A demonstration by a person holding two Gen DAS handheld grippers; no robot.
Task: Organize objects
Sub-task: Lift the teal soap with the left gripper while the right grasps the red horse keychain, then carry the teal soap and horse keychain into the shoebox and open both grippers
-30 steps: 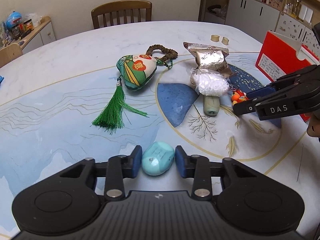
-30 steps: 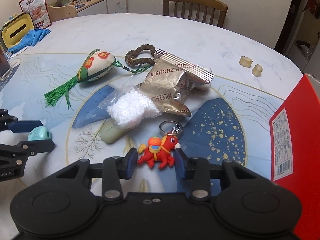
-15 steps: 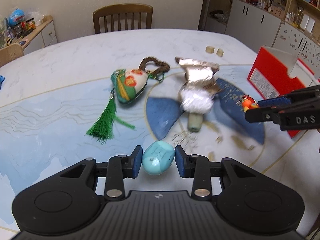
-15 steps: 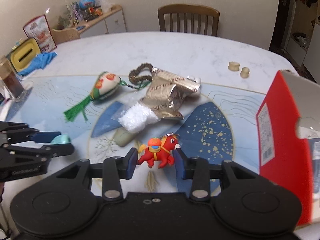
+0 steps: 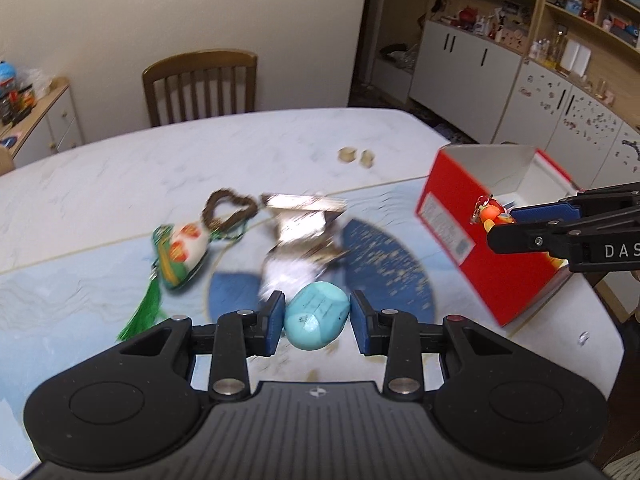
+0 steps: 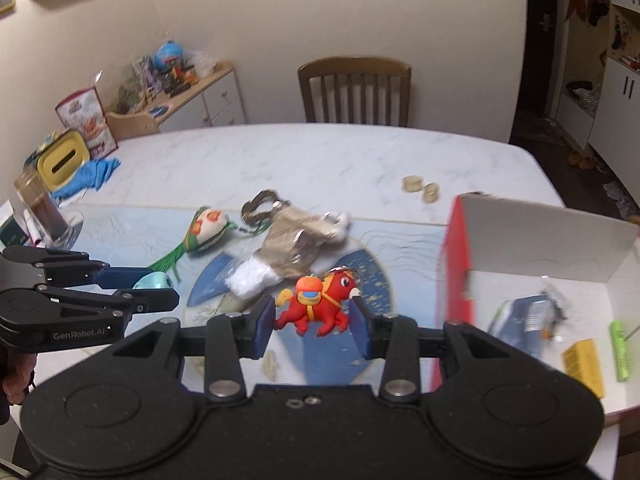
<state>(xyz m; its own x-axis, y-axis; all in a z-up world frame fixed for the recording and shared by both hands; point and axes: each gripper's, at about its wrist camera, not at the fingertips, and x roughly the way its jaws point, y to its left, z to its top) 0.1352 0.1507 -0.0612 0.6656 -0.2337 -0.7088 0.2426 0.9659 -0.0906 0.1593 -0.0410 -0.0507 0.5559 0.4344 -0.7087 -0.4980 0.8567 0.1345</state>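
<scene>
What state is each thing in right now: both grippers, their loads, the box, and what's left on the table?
left gripper: shut on turquoise egg, lifted.
right gripper: shut on red horse keychain, lifted.
red box: open, items inside.
green tassel sachet: lying on table.
foil snack bag: lying, crumpled.

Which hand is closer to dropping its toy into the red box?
Probably the right. The right tool holds the red horse keychain beside the red box, near its open top. The left tool, holding the turquoise egg-shaped toy, is farther away.
</scene>
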